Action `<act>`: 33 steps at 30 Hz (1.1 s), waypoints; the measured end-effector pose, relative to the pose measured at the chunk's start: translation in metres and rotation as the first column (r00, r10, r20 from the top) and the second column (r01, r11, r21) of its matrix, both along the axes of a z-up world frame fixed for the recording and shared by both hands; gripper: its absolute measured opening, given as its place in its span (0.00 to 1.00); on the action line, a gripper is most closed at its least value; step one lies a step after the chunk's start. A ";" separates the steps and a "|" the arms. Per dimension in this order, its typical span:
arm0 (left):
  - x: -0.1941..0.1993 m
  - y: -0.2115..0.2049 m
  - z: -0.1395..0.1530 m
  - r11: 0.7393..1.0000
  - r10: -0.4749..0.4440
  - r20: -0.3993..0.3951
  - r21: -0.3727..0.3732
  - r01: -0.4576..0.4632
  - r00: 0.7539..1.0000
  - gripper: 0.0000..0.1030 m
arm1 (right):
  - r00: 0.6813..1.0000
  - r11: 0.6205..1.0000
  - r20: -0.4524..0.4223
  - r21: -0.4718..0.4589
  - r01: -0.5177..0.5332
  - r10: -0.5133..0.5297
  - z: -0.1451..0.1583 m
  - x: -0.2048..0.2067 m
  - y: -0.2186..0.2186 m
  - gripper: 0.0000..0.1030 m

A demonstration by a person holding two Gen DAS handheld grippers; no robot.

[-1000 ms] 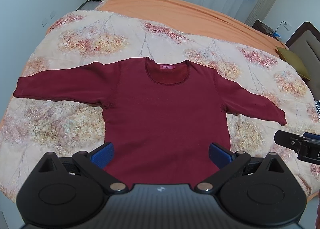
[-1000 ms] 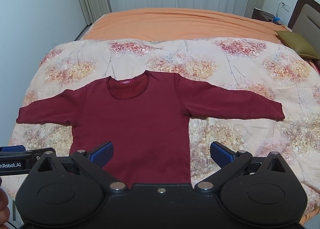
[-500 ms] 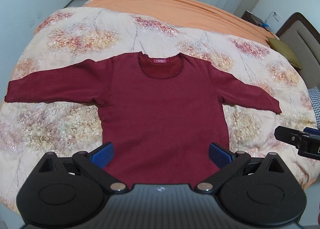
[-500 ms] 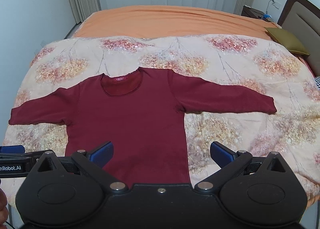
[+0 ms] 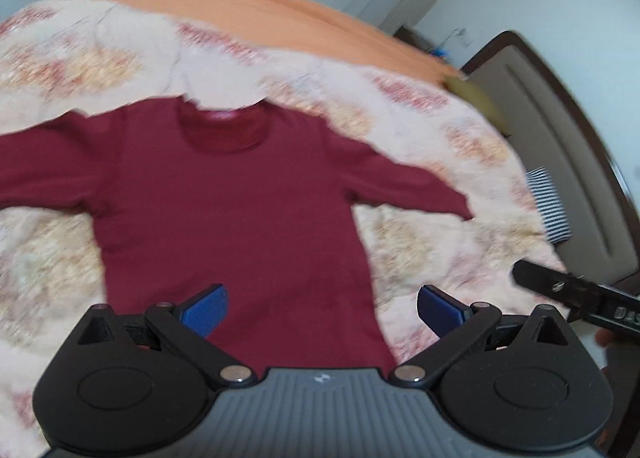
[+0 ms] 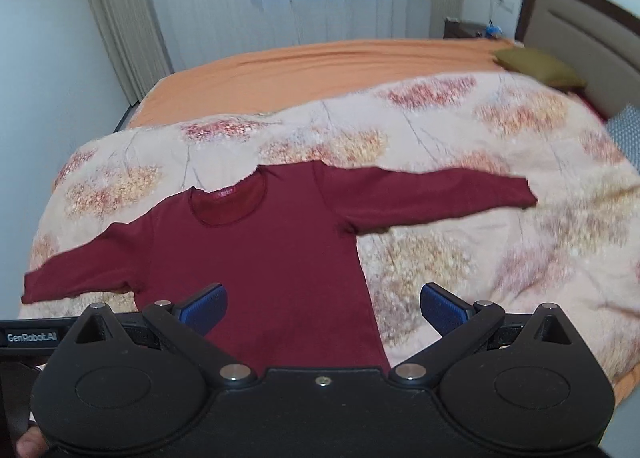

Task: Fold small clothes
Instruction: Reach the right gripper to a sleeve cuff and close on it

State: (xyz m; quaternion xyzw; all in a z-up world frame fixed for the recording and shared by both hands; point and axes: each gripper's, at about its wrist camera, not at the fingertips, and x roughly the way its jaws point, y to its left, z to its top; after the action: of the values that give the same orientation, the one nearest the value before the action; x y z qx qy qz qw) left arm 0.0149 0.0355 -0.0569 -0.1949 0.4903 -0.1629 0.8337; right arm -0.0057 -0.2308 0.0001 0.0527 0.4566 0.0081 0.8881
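Observation:
A dark red long-sleeved shirt [image 5: 232, 210] [image 6: 260, 258] lies flat on the floral quilt, front up, sleeves spread to both sides, neckline away from me. My left gripper [image 5: 322, 308] hangs open above the shirt's lower hem, with nothing between its blue pads [image 5: 204, 310]. My right gripper [image 6: 323, 308] is open too, over the hem's right corner, holding nothing. The right gripper's body [image 5: 576, 294] shows at the right edge of the left wrist view. Both views are blurred by motion.
The floral quilt [image 6: 480, 258] covers the near part of a bed with an orange sheet [image 6: 320, 66] behind. A padded headboard [image 6: 580, 42] and an olive pillow [image 6: 536, 64] are at the right. Curtains and white walls stand beyond. A striped cloth [image 5: 550, 206] lies near the headboard.
Both cameras have swung to the right and closer to the bed; the headboard has come further into view. The shirt has not moved. Both grippers stay open.

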 end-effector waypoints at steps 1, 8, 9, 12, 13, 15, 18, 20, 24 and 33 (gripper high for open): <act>0.001 -0.004 0.002 1.000 -0.017 0.018 0.001 0.017 1.000 1.00 | 1.000 0.999 -0.007 0.033 0.020 -0.020 -0.002 0.001 -0.009 0.99; 0.013 -0.036 0.012 0.998 -0.051 0.018 0.045 0.050 0.999 1.00 | 0.991 0.968 -0.015 0.211 0.136 -0.136 -0.014 0.022 -0.094 1.00; 0.016 -0.042 0.013 0.998 -0.045 0.022 0.050 0.044 0.999 1.00 | 0.990 0.962 -0.020 0.231 0.142 -0.141 -0.019 0.028 -0.109 1.00; 0.025 -0.058 0.014 0.998 -0.013 0.010 0.060 0.013 1.000 1.00 | 0.984 0.947 -0.050 0.266 0.177 -0.170 -0.036 0.048 -0.158 1.00; 0.029 -0.064 0.013 0.998 0.004 0.001 0.062 -0.004 1.000 1.00 | 0.982 0.944 -0.055 0.270 0.190 -0.181 -0.042 0.056 -0.174 0.99; 0.036 -0.077 0.012 0.997 0.045 -0.026 0.068 -0.043 0.999 1.00 | 0.975 0.935 -0.063 0.278 0.221 -0.212 -0.054 0.073 -0.208 1.00; 0.048 -0.099 0.009 0.992 0.089 -0.051 0.093 -0.084 0.995 1.00 | 0.966 0.903 -0.067 0.344 0.256 -0.248 -0.079 0.102 -0.266 1.00; 0.056 -0.117 0.008 0.985 0.119 -0.062 0.132 -0.110 0.991 1.00 | 0.957 0.860 -0.085 0.421 0.287 -0.278 -0.103 0.124 -0.307 1.00; 0.073 -0.152 -0.005 0.969 0.178 -0.102 0.192 -0.156 0.979 1.00 | 0.920 0.710 -0.159 0.593 0.379 -0.358 -0.172 0.168 -0.386 0.99; 0.111 -0.213 -0.040 0.952 0.230 -0.151 0.239 -0.190 0.962 1.00 | 0.816 0.433 -0.288 0.733 0.524 -0.501 -0.300 0.222 -0.483 0.83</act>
State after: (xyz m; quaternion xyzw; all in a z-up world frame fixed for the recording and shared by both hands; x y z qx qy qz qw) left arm 0.1262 -0.1773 -0.0964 -0.1650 0.5540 0.0008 0.8160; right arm 0.2168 -0.7138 -0.2996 0.5718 0.3789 -0.0627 0.7249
